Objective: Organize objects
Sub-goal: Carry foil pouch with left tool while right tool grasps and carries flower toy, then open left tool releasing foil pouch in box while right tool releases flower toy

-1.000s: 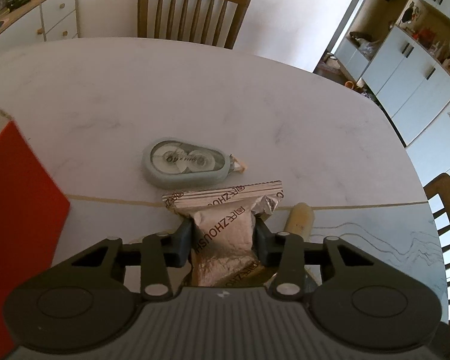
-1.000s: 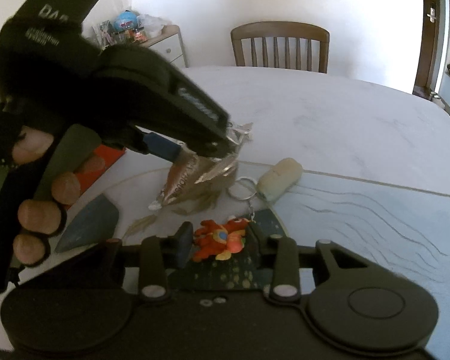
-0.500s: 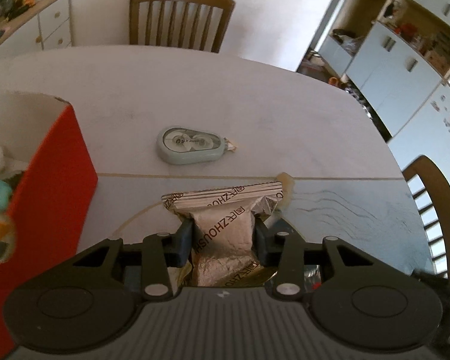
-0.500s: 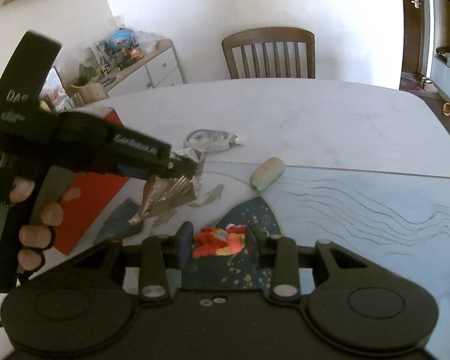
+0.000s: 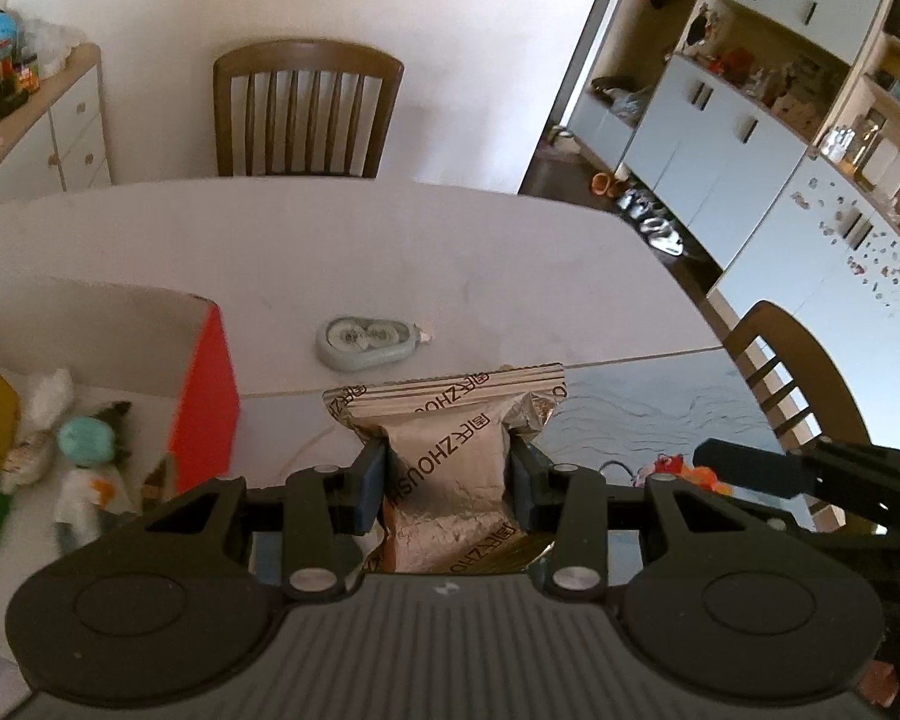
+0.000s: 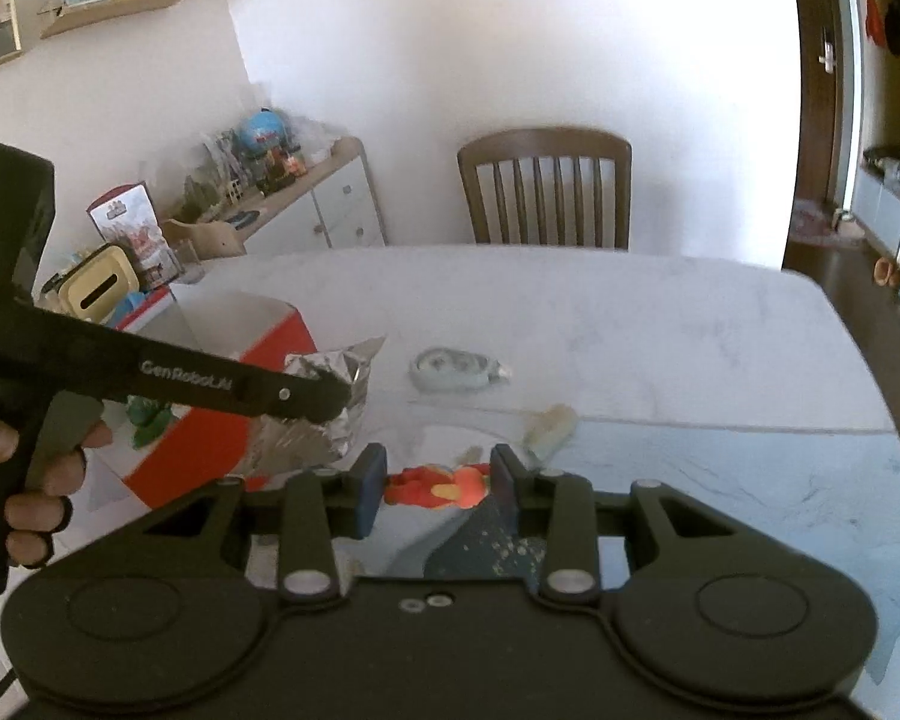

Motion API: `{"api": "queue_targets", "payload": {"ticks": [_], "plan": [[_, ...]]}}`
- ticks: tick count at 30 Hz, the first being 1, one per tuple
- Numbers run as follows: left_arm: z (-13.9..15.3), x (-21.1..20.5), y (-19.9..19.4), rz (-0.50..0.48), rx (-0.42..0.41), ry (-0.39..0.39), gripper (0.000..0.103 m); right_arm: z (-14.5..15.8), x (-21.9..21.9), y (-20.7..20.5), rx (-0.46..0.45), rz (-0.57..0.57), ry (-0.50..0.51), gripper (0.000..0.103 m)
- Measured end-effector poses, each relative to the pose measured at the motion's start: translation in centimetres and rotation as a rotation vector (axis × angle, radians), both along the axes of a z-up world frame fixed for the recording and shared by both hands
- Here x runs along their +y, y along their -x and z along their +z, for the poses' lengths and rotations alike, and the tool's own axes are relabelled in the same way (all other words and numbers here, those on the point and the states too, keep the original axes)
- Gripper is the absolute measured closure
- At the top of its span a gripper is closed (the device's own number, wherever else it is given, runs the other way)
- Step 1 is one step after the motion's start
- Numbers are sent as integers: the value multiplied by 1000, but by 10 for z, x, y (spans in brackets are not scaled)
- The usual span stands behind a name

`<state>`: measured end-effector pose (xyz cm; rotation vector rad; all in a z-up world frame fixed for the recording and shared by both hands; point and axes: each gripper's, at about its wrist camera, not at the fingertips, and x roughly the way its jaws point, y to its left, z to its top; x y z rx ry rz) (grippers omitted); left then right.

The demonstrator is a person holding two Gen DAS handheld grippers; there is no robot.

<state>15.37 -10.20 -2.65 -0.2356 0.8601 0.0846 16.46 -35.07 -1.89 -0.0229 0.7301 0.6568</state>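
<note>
Foil packet [image 5: 444,462]: light, crinkly, soft; left hand-held gripper [image 5: 447,483] pinches its middle.
Plush toy [image 6: 441,486]: soft; right hand-held gripper [image 6: 438,483] clamps it.

1. Daylight fills both my views; the plain white wall [image 6: 510,48] behind the counter is nearly blown out.
2. The pale marble-look counter [image 5: 390,252] is evenly lit, with soft, faint shadows.
3. Fisheye bending curves the brown door frame [image 6: 810,120] and white cupboards [image 5: 720,138] at the edges; corners go dark.
4. The things inside the red-sided cardboard box [image 5: 207,396] are smeared with blur.
5. The crinkled silver foil packet [image 5: 450,450] shows dull glints.
</note>
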Motion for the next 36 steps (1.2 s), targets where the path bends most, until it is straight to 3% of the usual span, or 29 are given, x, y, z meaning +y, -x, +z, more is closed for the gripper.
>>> {"api": "queue_targets", "payload": {"ticks": [10, 18, 25, 36], "plan": [[42, 51, 38, 13, -53, -48, 62, 34, 51, 9, -36, 19, -20, 67], [61, 118, 67, 80, -61, -99, 62, 52, 119, 15, -71, 82, -32, 67], [58, 176, 83, 144, -44, -138, 62, 55, 184, 18, -92, 151, -23, 67], [28, 236, 82, 182, 20, -172, 62, 31, 264, 15, -67, 209, 1, 67]]}}
